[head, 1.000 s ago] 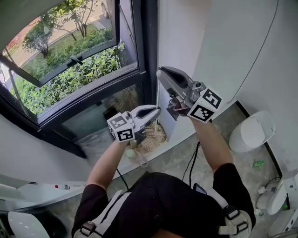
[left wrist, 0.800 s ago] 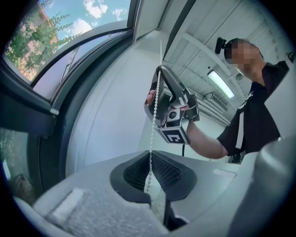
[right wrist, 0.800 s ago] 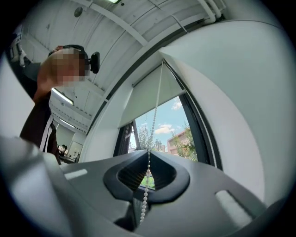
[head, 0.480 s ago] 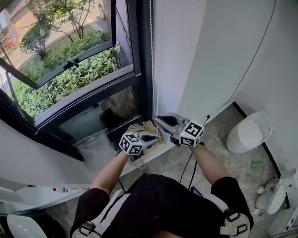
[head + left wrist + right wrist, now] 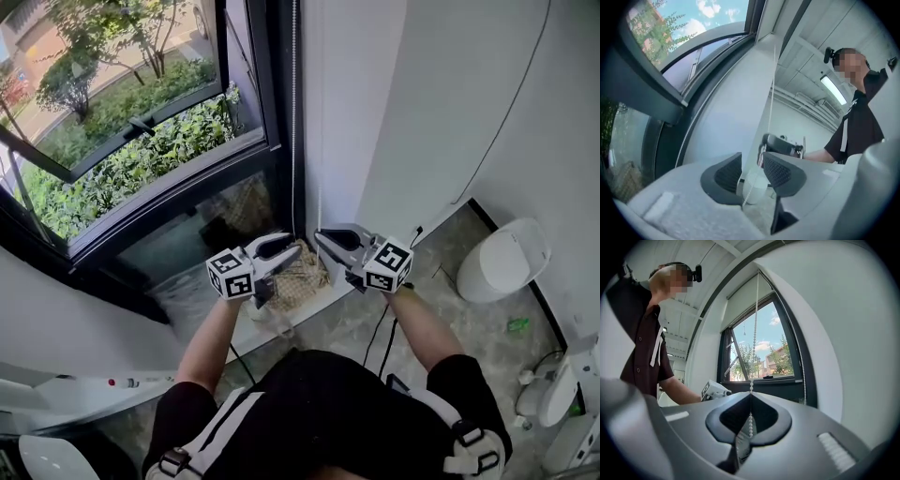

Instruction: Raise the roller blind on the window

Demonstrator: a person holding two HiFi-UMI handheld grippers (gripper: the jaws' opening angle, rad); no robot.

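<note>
Lowered, with right gripper (image 5: pixel 322 236) clamped on bead chain (image 5: pixel 753 348); left gripper (image 5: pixel 290 248) just opened around it, not pressing. Risk: slipping through single grip.

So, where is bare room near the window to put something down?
The floor between the white wall and the toilet is bare. Below the window it is crowded: a straw bundle, the bead chain, the left gripper and the right gripper.
</note>
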